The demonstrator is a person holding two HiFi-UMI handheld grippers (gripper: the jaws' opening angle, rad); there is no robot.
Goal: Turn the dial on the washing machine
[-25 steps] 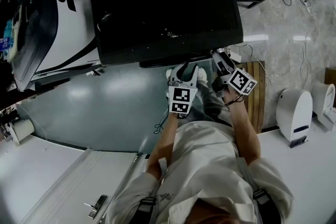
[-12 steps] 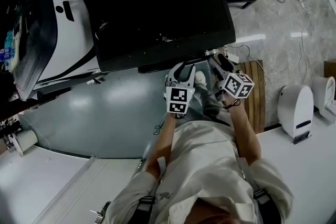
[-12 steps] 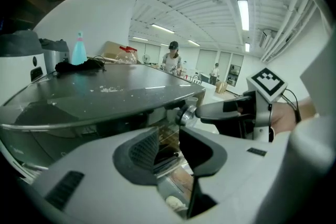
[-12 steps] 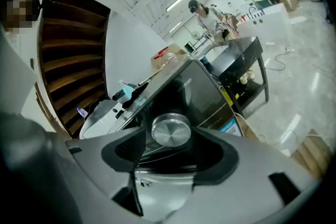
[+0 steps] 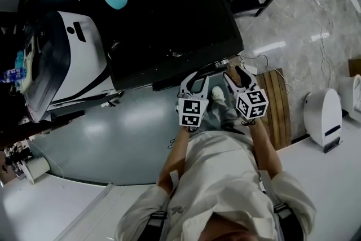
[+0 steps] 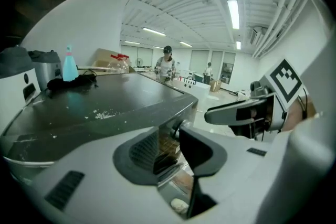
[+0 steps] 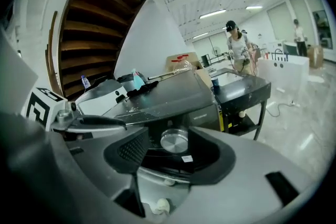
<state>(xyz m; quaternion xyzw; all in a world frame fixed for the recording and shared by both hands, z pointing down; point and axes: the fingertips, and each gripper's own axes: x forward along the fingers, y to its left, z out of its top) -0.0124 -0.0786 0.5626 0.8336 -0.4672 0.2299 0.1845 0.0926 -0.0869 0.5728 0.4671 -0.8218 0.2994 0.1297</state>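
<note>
At the front edge of the washing machine (image 5: 169, 20), near its right corner, sat the silver dial (image 7: 174, 140). Your right hand-held gripper (image 7: 167, 150) had just been closing: jaws narrowed, dial framed between them, a gap showing on its left. Your left hand-held gripper (image 6: 169, 148) hung just beside, jaws slightly apart, gripping nothing.

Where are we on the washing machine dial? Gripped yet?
Done: the right gripper is lined up, with the silver dial on the washing machine framed between its jaws. In hand: those jaws have just been closing, but a gap shows beside the dial, so no grip yet. Left: clamp and turn it. The left gripper is open, empty.
</note>
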